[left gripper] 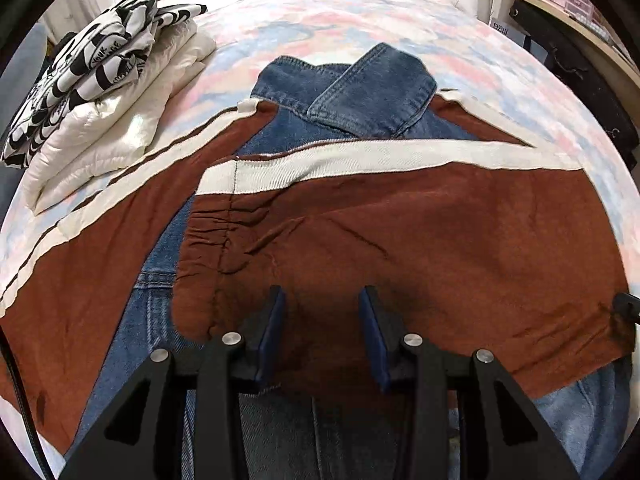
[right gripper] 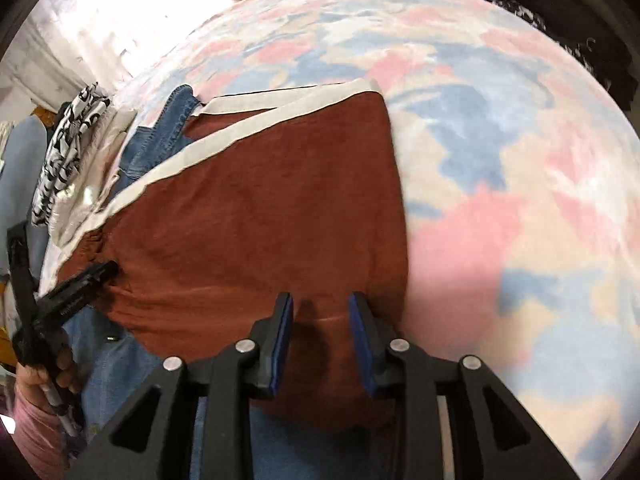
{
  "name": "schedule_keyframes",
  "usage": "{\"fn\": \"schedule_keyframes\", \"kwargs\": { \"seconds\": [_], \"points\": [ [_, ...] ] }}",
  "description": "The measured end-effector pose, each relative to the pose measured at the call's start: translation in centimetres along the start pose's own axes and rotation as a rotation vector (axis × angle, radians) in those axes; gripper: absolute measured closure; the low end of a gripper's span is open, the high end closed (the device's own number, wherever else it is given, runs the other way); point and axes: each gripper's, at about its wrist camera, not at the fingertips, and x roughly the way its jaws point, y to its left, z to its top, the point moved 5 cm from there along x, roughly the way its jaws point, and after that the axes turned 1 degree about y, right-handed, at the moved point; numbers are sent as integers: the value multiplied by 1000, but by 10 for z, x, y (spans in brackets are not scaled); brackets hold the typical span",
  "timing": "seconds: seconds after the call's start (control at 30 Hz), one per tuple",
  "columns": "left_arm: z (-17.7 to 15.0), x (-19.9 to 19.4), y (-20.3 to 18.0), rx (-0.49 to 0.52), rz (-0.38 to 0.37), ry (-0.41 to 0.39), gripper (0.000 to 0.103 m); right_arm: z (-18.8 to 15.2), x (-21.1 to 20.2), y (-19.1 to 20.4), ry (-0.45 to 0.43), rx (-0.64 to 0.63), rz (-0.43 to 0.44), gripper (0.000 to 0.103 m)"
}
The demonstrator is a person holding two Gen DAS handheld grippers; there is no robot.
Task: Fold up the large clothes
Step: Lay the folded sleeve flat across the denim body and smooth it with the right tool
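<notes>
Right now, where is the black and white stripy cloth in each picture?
Left wrist view: the black and white cloth is at the upper left, on top of a folded white quilt.
Right wrist view: the same cloth is a small shape at the left edge.
Shared landmark: the brown and denim jacket on the bed.

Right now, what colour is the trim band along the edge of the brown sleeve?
Cream white, against rust-brown fabric. The trim band shows best in the left wrist view.

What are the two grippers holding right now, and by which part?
Nothing. The left gripper and right gripper are both open above the jacket's brown sleeve, with no cloth pinched.
</notes>
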Motion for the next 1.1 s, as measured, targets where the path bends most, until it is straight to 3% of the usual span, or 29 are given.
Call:
{"fn": "schedule_keyframes", "kwargs": {
  "seconds": [0.23,0.4,0.57,0.67,0.8,0.93,1.1],
  "points": [
    [27,-22,5,-21,-2,-81,59,22,-2,62,-36,-24,125,63],
    [47,-1,11,-75,3,-86,59,53,30,113,-75,-44,188,63],
    [59,36,19,-124,34,-75,59,75,71,134,-94,-68,146,63],
    [61,47,23,-128,26,-88,59,89,83,110,-141,-61,34,63],
    [60,49,20,-112,29,-122,59,106,77,41,-235,49,-88,63],
    [59,49,17,-100,37,-130,58,112,63,-11,-284,169,-119,64],
    [57,39,15,-90,41,-105,55,109,56,-15,-265,176,-115,63]
  ]
}}
